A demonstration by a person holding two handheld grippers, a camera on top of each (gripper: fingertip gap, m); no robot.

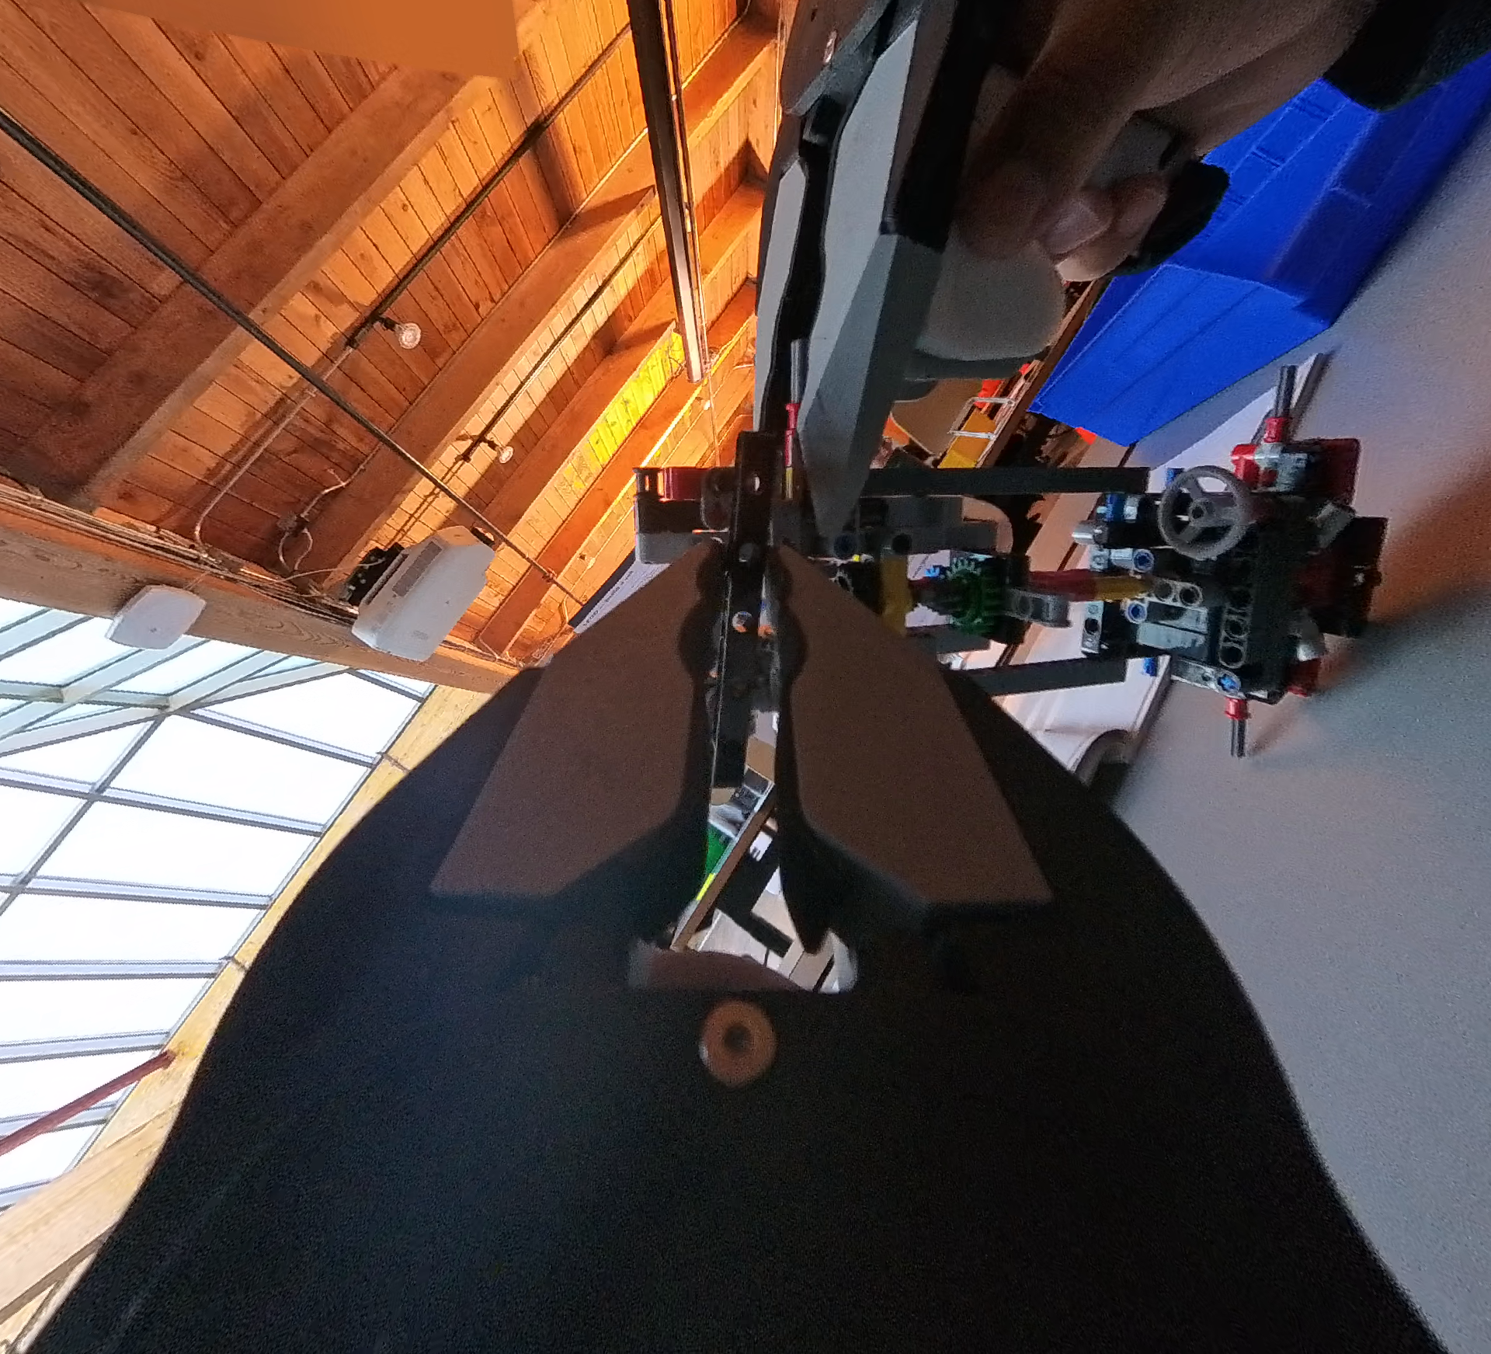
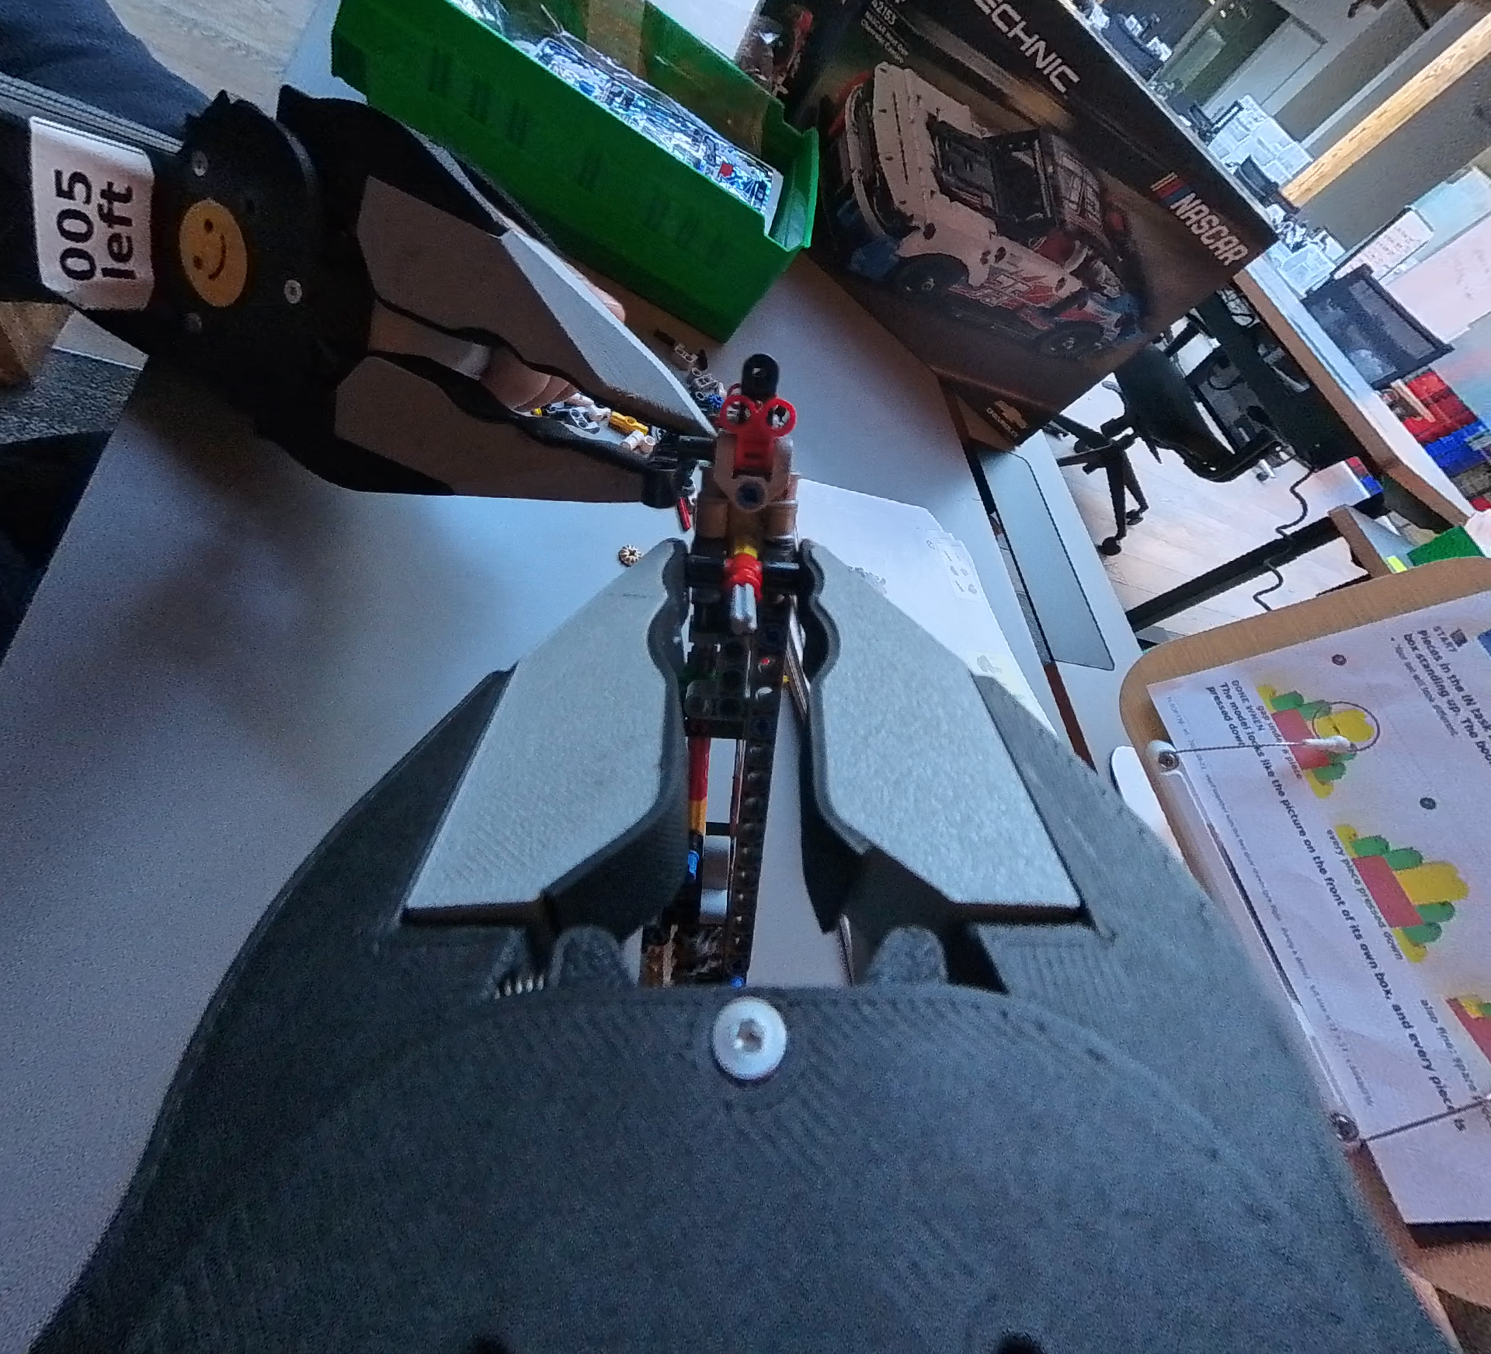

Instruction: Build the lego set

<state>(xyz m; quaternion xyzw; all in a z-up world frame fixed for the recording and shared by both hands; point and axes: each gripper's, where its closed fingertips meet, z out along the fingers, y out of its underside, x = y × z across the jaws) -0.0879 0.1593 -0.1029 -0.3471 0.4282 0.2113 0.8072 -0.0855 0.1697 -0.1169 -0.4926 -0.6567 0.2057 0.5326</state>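
**A:** Your right gripper (image 2: 744,573) is clamped on the brick-built frame (image 2: 730,678), a dark beam assembly with red, yellow and grey pins. Both pads press its sides, and its long axis runs straight out along your fingers, past the tips.

**B:** And the left?

**A:** Your left gripper (image 1: 746,565) is nearly closed on a thin black beam (image 1: 750,508) at the far end of that same model. In the left wrist view the beam passes lengthwise between your fingers and stands out beyond the tips, crossing a grey bar at right angles. In the right wrist view your left gripper (image 2: 686,456) comes in from the left, just ahead of your right tips, meeting the model beside its red knob (image 2: 754,423).

**B:** So the model spans both?

**A:** Yes. It lies dead ahead of each gripper and both are on it. The geared block (image 1: 1210,573) with its grey wheel sits off to the right of your left fingers.

**B:** Surroundings?

**A:** A green bin (image 2: 565,137) and a printed toy box (image 2: 1008,129) lie beyond your right tips, loose small parts (image 2: 613,419) beneath the left gripper, and a blue bin (image 1: 1259,282) by the table (image 1: 1331,912).
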